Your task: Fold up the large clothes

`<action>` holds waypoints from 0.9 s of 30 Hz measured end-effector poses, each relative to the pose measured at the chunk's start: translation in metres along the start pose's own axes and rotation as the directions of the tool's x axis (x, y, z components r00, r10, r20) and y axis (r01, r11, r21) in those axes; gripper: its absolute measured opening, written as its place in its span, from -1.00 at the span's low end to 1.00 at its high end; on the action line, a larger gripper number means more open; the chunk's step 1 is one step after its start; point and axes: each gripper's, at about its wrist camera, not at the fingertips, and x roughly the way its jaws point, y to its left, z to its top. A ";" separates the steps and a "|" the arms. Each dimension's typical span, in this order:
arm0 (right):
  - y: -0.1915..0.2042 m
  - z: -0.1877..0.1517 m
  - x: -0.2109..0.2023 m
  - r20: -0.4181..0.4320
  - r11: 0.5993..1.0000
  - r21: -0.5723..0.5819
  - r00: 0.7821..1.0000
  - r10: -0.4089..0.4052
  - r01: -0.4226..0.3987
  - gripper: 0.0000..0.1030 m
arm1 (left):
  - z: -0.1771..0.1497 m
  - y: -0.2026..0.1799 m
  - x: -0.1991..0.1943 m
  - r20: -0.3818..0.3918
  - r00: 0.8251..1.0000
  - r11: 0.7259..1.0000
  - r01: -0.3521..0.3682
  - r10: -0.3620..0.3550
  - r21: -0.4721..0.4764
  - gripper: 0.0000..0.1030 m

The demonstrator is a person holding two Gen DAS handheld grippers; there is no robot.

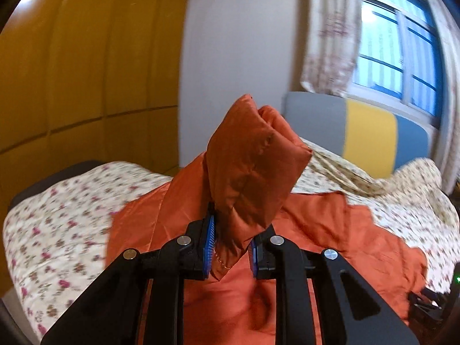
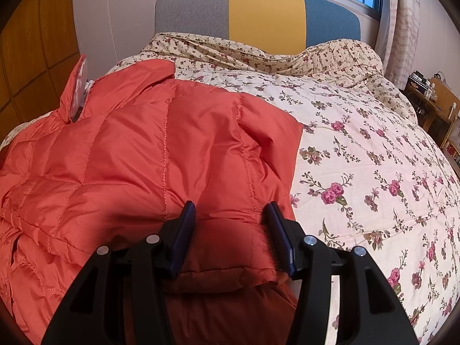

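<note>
Orange quilted jacket (image 2: pixel 161 155) spread across left side of bed (image 2: pixel 373 172), over floral quilt. Raised fold of jacket pinched in left claw (image 1: pixel 231 247), lifted above bed. Right claw (image 2: pixel 230 230) parted, straddling jacket hem, pads touching fabric.

Jacket (image 2: pixel 161 149): orange quilted cloth, slight sheen, stitched channels, puffy. Bedcover (image 2: pixel 373 158): matt floral-print cotton-like cloth, creased near the headboard edge. Headboard (image 2: pixel 258 14): matt woven upholstery. Left gripper (image 1: pixel 231 247) and right gripper (image 2: pixel 230 235): matt black plastic, bright metal pins, blue ribbed pads (image 1: pixel 208 241). Wardrobe (image 1: pixel 72 72): glossy wood panels.
</note>
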 end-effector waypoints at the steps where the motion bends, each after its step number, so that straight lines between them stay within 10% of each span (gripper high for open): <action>1: -0.001 0.001 0.001 0.000 1.000 0.001 1.000 0.001 -0.001 0.01 | 0.000 -0.011 0.000 -0.002 1.000 1.000 0.013 -0.013 0.015 -0.62; 16: 0.000 0.000 0.000 0.001 1.000 -0.001 1.000 -0.002 0.002 0.01 | -0.027 -0.141 0.015 -0.083 0.975 0.966 0.218 -0.208 0.141 -0.62; 27: 0.003 -0.001 0.003 0.001 1.000 0.012 1.000 0.006 -0.006 0.02 | -0.080 -0.193 0.051 -0.298 0.913 0.901 0.355 -0.277 0.250 -0.58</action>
